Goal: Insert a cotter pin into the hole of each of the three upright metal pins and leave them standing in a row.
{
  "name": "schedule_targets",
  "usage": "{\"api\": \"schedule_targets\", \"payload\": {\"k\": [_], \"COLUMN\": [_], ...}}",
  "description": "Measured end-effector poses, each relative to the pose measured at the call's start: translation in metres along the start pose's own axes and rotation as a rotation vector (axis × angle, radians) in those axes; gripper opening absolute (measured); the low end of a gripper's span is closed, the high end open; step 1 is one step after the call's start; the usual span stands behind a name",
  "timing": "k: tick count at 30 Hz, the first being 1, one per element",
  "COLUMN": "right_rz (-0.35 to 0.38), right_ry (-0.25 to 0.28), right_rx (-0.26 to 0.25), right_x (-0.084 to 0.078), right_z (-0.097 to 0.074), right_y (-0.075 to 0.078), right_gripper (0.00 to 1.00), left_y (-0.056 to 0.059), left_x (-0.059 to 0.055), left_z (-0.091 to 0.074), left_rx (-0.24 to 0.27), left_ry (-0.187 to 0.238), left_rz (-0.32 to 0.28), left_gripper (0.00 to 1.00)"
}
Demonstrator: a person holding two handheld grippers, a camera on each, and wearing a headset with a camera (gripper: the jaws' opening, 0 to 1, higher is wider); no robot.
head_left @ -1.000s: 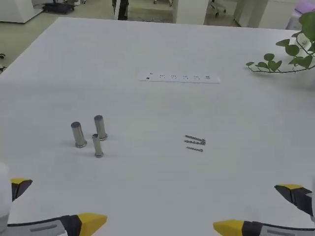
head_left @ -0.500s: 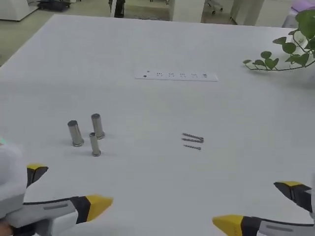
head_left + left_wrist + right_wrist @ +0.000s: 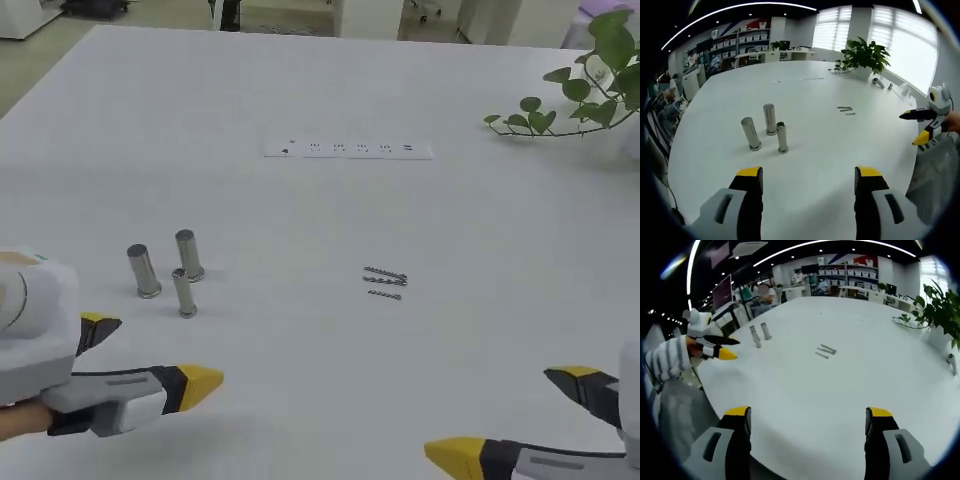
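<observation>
**Three pins bare, no cotter pin picked up yet**

Three metal pins (image 3: 184, 290) stand upright on the table (image 3: 300, 220), left of centre, in a loose cluster rather than a row. Cotter pins (image 3: 385, 281) lie flat together, well apart to the right.

Left hand-held gripper (image 3: 150, 352) hovers near the cluster, jaws wide, empty. Right hand-held gripper (image 3: 510, 415) sits low at the near edge, also wide and empty.

Reads as step one, with no grasp begun. Next move is probably the right one onto a single cotter pin. It's thin and flat on the table, so it needs a precise pinch while the left steadies a metal pin.
</observation>
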State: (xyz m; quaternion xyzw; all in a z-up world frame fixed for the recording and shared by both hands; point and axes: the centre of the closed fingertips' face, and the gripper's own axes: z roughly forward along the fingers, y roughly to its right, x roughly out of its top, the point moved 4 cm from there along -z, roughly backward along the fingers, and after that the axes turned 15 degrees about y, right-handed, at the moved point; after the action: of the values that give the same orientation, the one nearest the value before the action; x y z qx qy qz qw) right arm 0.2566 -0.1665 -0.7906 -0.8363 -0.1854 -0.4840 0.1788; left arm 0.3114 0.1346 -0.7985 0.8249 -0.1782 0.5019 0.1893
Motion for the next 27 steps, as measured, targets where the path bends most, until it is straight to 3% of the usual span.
{"api": "schedule_targets", "payload": {"k": [6,11,19,24,27], "right_rz": [-0.008,0.002,0.017,0.014,0.013], "right_ry": [-0.016,-0.016,-0.028,-0.027,-0.035], "right_rx": [-0.002,0.000,0.000,-0.014,-0.022], "right_x": [-0.003,-0.003,-0.008,-0.008,-0.010], "right_z": [0.000,0.000,0.001,0.002,0.001], "right_y": [0.001,0.001,0.000,0.002,0.004], "right_gripper": [0.96,0.96,0.96,0.95,0.95], "left_y": [-0.004,-0.013,-0.021,-0.022,-0.023], "left_x": [0.001,0.007,0.012,0.011,0.013], "left_z": [0.011,0.020,0.035,0.043,0.046], "left_rx": [-0.015,0.012,0.027,0.010,0.009], "left_ry": [-0.015,-0.001,0.022,-0.003,-0.002], "left_rz": [0.018,0.040,0.005,0.051,0.040], "left_gripper": [0.70,0.65,0.62,0.61,0.61]}}
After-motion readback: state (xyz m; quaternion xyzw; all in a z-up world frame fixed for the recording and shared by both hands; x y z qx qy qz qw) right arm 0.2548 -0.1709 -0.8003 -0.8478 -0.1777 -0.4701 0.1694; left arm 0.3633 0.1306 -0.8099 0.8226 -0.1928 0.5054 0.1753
